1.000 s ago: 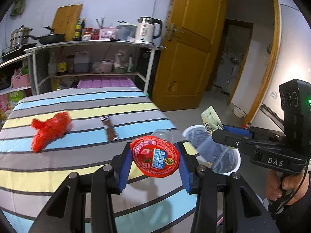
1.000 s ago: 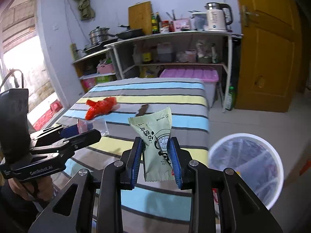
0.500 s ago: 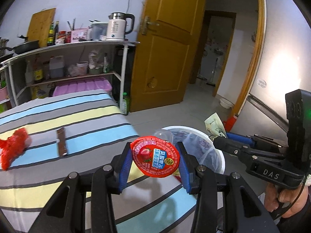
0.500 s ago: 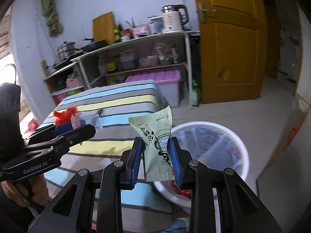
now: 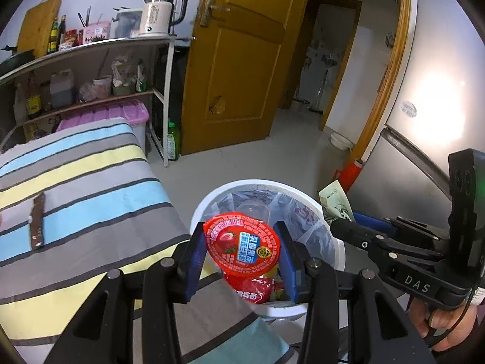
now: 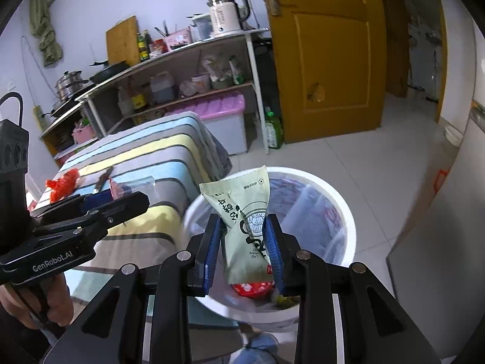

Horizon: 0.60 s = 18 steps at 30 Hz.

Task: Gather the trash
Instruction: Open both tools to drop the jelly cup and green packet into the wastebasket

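Above the white bin (image 5: pixel 333 248): left gripper (image 5: pixel 242 250) fingers grasping a jelly cup (image 5: pixel 241 244), right gripper (image 6: pixel 244 242) fingers clenching a green packet (image 6: pixel 242 212), loosening slightly.

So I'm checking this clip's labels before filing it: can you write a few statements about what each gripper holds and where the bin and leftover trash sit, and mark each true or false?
1. The left gripper holds a red-lidded jelly cup. True.
2. The right gripper is empty. False: its jaws are on a pale green snack packet, and they have just opened slightly.
3. The white trash bin already has trash in it. True.
4. The striped table has no trash left. False: a brown wrapper and a red wrapper lie there.
5. The orange door is closed. False: it stands open.
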### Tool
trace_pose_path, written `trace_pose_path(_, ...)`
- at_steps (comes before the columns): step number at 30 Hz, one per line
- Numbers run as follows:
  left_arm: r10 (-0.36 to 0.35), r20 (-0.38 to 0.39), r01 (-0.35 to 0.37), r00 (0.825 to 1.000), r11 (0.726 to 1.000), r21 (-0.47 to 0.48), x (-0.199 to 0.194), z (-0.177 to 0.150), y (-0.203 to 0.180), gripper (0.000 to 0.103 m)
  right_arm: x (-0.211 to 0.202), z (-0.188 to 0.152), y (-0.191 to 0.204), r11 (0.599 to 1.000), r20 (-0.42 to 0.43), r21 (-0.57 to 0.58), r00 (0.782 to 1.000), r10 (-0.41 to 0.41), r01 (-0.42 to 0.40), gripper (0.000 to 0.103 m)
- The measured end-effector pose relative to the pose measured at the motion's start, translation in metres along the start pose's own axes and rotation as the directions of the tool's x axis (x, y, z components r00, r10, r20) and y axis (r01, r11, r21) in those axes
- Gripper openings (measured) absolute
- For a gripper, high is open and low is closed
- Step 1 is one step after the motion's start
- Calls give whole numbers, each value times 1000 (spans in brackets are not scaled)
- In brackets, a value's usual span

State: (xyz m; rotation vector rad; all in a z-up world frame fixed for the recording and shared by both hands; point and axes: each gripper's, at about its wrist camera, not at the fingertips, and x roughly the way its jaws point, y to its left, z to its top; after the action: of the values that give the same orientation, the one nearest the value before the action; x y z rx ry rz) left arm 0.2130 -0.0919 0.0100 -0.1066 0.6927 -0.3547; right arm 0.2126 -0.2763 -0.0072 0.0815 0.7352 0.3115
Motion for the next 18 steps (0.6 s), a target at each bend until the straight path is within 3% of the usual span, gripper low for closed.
trace_pose_path(5, -18, -24, 18, 1000, 1000, 5, 18, 4, -5, 46, 12, -2, -9, 1000, -23, 17, 1000, -10, 10, 34)
trace_pose_path(11, -23, -54, 23, 998, 1000, -2, 35, 7, -4, 53, 22, -6, -20, 999, -47, 37, 999, -24, 26, 49)
trace_pose_path(14, -35, -57, 35, 998, 999, -14, 38, 7, -2, 60, 22, -7, -24, 999, -44, 42, 999, -28, 30, 51)
trace_pose_path(18, -37, -59, 36, 998, 999, -20, 38, 7, 0, 60, 21, -7, -27, 998, -41, 48, 999, -29, 31, 51)
